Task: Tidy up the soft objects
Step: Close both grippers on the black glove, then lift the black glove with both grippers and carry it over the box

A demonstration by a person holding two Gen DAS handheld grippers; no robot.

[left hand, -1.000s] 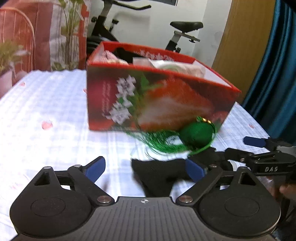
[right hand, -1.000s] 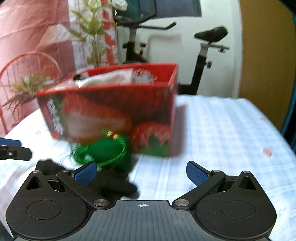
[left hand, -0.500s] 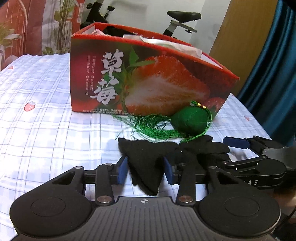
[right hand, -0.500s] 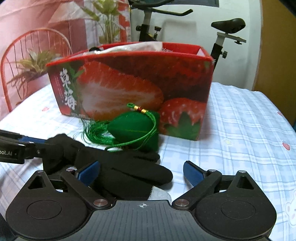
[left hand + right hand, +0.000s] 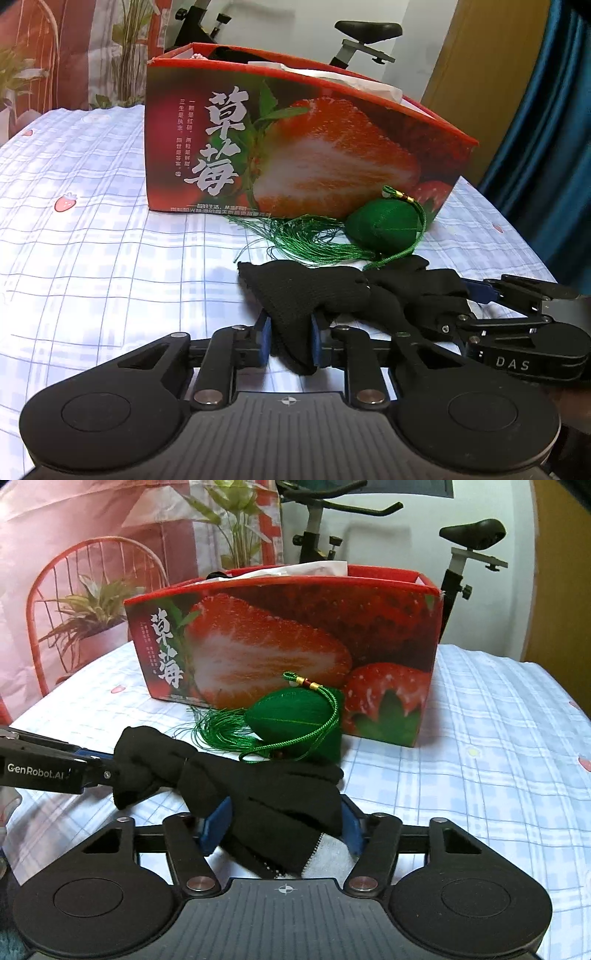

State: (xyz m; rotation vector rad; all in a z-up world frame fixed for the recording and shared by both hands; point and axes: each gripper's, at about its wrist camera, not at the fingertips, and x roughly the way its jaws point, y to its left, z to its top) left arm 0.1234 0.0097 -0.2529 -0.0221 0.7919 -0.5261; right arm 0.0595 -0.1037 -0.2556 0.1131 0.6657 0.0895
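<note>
A black glove (image 5: 325, 291) lies stretched between both grippers just above the checked tablecloth. My left gripper (image 5: 289, 341) is shut on its cuff end. My right gripper (image 5: 282, 825) is shut on its finger end (image 5: 280, 801); it also shows at the right of the left wrist view (image 5: 476, 295). The left gripper shows at the left of the right wrist view (image 5: 96, 766). A green stuffed sachet with a tassel (image 5: 388, 225) (image 5: 291, 720) lies right behind the glove, against the red strawberry box (image 5: 303, 147) (image 5: 288, 646).
The strawberry box holds white paper and dark items at its open top. The table (image 5: 92, 229) has a blue checked cloth with small strawberries. A red chair with potted plant (image 5: 92, 602), an exercise bike (image 5: 461, 554) and a blue curtain (image 5: 554, 129) stand beyond the table edges.
Both grippers went from open to shut on the black glove, the left first, then the right. The glove now hangs pulled between them.
</note>
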